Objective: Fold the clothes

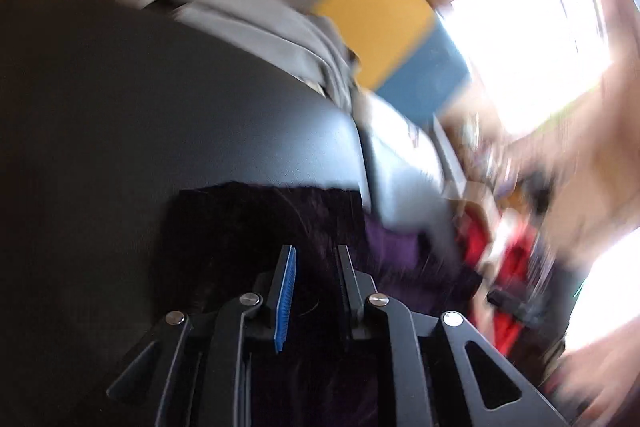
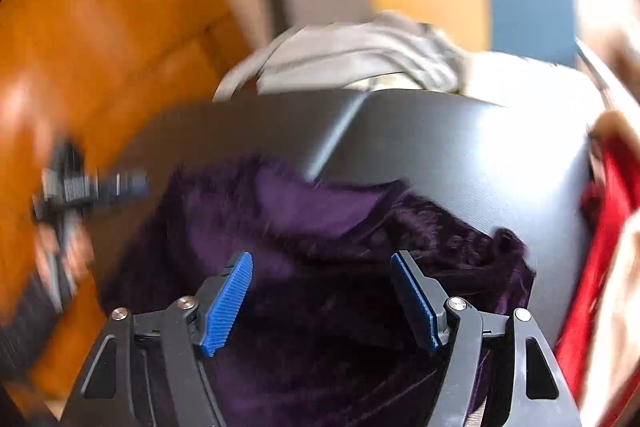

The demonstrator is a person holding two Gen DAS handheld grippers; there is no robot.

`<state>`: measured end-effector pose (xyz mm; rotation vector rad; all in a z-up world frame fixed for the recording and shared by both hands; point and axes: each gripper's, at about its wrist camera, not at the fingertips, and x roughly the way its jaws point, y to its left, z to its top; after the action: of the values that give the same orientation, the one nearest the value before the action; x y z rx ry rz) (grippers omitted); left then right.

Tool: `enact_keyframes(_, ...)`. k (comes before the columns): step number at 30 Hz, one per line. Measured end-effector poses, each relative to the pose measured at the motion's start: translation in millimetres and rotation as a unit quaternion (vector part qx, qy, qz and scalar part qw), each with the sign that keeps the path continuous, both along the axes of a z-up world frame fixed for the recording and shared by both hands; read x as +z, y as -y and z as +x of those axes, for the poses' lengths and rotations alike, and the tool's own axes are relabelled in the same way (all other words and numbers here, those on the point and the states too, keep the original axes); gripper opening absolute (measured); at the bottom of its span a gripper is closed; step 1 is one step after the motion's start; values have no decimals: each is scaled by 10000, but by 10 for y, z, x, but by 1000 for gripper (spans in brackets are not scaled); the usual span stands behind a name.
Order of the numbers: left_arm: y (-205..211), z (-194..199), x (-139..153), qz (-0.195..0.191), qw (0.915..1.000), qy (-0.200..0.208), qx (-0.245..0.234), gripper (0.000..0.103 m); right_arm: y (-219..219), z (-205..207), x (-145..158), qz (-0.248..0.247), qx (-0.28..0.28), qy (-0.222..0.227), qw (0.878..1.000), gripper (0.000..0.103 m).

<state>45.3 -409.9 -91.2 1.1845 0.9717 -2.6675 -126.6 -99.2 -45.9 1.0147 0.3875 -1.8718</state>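
Left gripper (image 1: 314,259): we see its fingers narrowly parted over the purple fleece garment (image 1: 240,227), grip uncertain | right gripper (image 2: 322,263): we see jaws wide, nothing pinched, tilted down above the garment | garment crumpled on the dark table (image 2: 480,155) | grey folded clothes (image 2: 352,55) at twelve o'clock | red cloth (image 2: 608,211) at three.

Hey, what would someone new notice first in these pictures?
First, the fuzzy purple garment heaped on the dark table, right under the open right tool. Next, the pale grey clothes piled at the table's far edge, and red fabric at its right side.
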Motion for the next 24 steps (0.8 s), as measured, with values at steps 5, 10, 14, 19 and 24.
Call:
enact_keyframes(5, -393, -218, -112, 626, 9885, 343, -1333, 21, 359, 299, -209, 955, 837, -670, 9896, 84)
enact_keyframes(10, -449, -495, -506, 1392, 9804, 889, -1076, 20, 497, 13, -485, 1460, 387, -297, 9881, 10)
enact_keyframes(14, -231, -500, -493, 1822, 9826, 197, -320, 17, 302, -273, -251, 585, -795, -472, 9940, 8)
enact_keyframes(19, 251, -273, -428, 1781, 9801, -94, 875, 19, -28, -406, -199, -44, -1306, -119, 9914, 49)
enact_keyframes(24, 177, 178, -303, 667, 9940, 232, 834, 21, -646, -102, -262, -116, -1459, 60, 9892, 53)
